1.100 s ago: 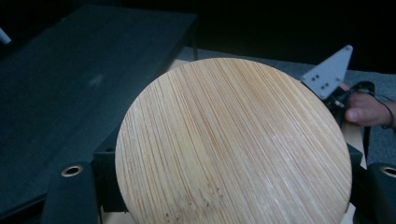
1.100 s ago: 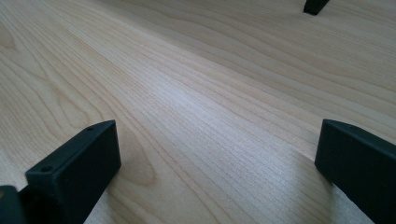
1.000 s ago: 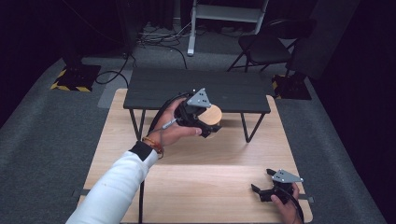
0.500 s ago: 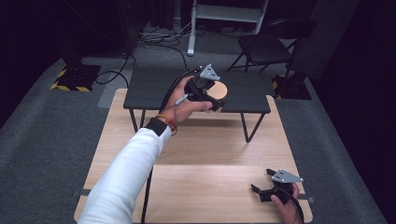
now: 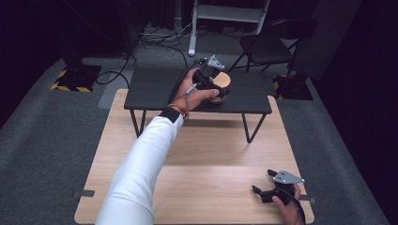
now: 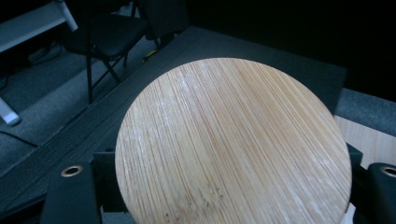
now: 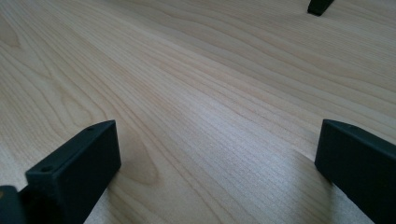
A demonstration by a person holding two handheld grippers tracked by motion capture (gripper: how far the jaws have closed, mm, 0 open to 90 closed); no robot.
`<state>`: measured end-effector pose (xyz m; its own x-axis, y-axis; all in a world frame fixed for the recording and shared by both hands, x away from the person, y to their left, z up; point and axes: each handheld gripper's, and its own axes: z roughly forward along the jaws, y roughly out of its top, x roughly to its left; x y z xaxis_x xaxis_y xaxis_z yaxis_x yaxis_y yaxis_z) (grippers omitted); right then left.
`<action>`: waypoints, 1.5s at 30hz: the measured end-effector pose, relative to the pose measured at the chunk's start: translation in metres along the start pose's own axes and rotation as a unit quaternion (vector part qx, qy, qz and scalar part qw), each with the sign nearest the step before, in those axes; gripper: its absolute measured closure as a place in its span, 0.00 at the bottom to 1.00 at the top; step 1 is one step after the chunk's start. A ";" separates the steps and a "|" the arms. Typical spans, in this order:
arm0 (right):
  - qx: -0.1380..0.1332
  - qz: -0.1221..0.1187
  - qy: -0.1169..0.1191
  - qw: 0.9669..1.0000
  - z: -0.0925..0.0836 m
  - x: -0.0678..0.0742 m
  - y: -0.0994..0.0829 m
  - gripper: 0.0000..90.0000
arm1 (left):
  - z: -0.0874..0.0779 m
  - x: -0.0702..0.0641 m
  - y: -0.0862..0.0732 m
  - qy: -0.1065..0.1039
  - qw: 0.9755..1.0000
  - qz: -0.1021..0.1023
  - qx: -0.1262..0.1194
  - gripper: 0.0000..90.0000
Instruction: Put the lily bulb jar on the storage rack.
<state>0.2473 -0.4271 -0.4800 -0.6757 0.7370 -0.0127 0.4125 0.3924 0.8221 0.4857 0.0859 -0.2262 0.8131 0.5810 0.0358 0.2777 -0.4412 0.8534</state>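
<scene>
One arm [image 5: 141, 159] outstretched, gripping disc [image 6: 233, 144].

light wooden table [image 5: 202, 159], black bench [image 5: 155, 89] on it

I find no readable text, labels, brands or numbers in any view from my station. The only sign-like marking is yellow-and-black hazard striping [image 5: 62, 80] on the floor, without characters.
</scene>
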 end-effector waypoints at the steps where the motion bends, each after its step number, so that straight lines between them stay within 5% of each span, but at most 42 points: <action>1: 0.000 0.000 0.000 1.000 0.000 0.000 0.000 0.00 | 0.002 0.002 -0.002 -0.001 1.000 -0.007 -0.004 0.28; 7: 0.000 0.000 0.000 1.000 0.000 0.000 0.000 0.00 | 0.005 0.009 -0.003 -0.015 1.000 -0.010 -0.008 0.28; 10: 0.000 0.000 0.000 1.000 0.000 0.000 0.000 0.00 | 0.004 0.012 -0.006 -0.023 0.999 -0.029 -0.017 0.11; 18: 0.000 0.000 0.000 1.000 0.000 0.000 0.000 0.00 | -0.028 0.004 -0.015 0.003 0.999 -0.033 -0.044 0.01; 22: 0.000 0.000 0.001 1.000 0.000 0.000 0.000 0.00 | -0.051 -0.005 -0.028 0.021 0.997 -0.031 -0.062 0.01; 30: 0.001 0.000 0.001 1.000 0.000 -0.001 0.000 0.00 | -0.084 -0.021 -0.063 0.022 0.995 -0.016 -0.094 0.01; 45: 0.000 0.000 0.001 1.000 0.000 0.000 0.000 0.00 | -0.115 -0.069 -0.136 0.040 0.995 0.025 -0.093 0.01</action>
<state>0.2476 -0.4274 -0.4800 -0.6773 0.7356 -0.0121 0.4120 0.3929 0.8221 0.3326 0.1847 -0.2850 0.7778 0.6179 0.1151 0.1326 -0.3403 0.9309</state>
